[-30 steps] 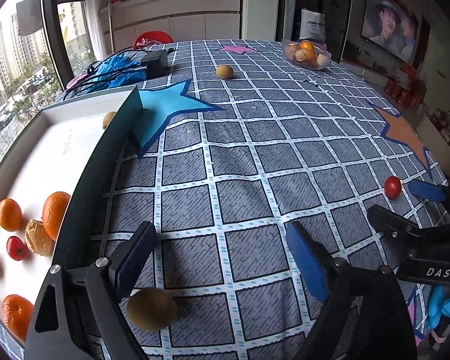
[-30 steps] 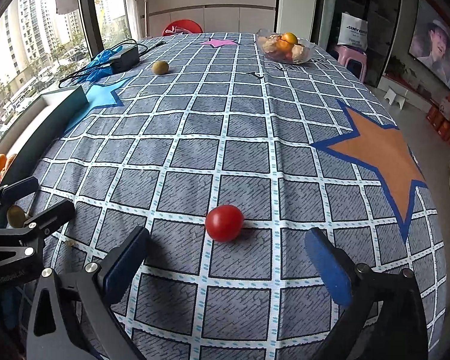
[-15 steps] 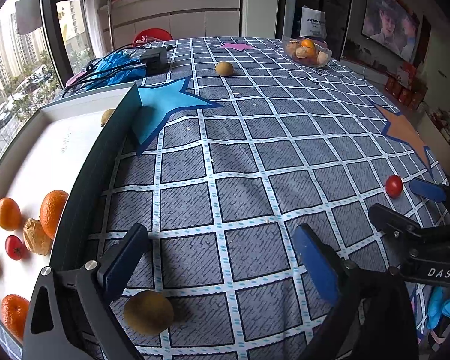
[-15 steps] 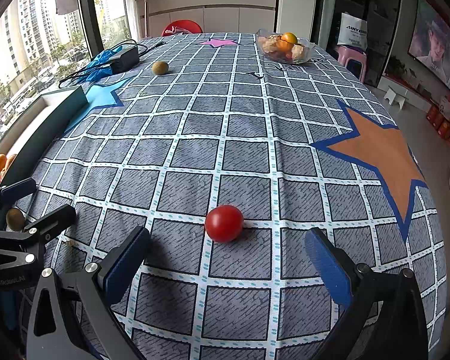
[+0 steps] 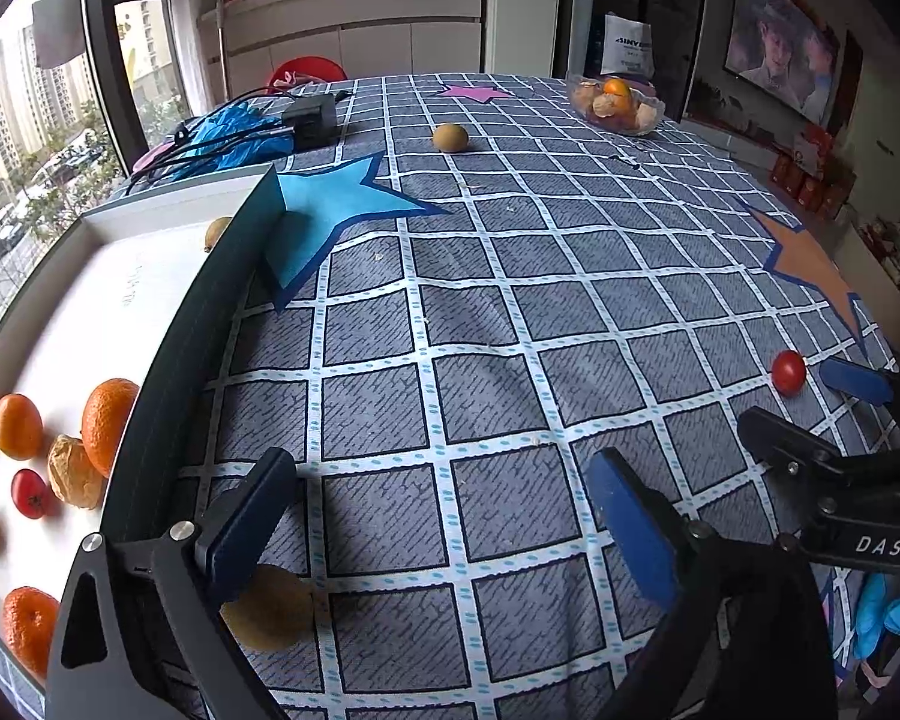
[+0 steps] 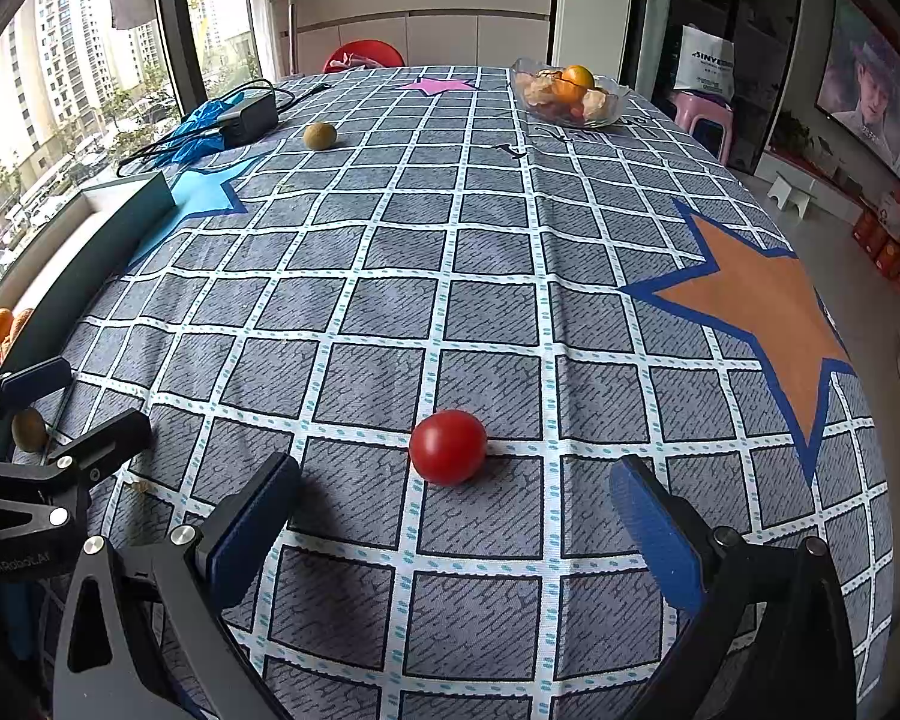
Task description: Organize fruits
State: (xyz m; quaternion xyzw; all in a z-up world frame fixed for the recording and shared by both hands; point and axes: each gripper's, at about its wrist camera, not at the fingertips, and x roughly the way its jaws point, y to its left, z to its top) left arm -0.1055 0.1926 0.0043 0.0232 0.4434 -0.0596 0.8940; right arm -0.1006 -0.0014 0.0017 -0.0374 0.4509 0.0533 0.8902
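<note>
Red tomato (image 6: 447, 447) sat loose on the checked cloth just ahead of the right gripper (image 6: 450, 531), fingers spread wide and empty, lined up for a grab I'd guess. Left gripper (image 5: 438, 525) had just been opening, nothing between its fingers; a brown kiwi (image 5: 270, 609) lay by its left finger, beside the white tray (image 5: 150, 276) of oranges. Worktop ran back to a glass bowl (image 6: 570, 96) near big windows.
</note>
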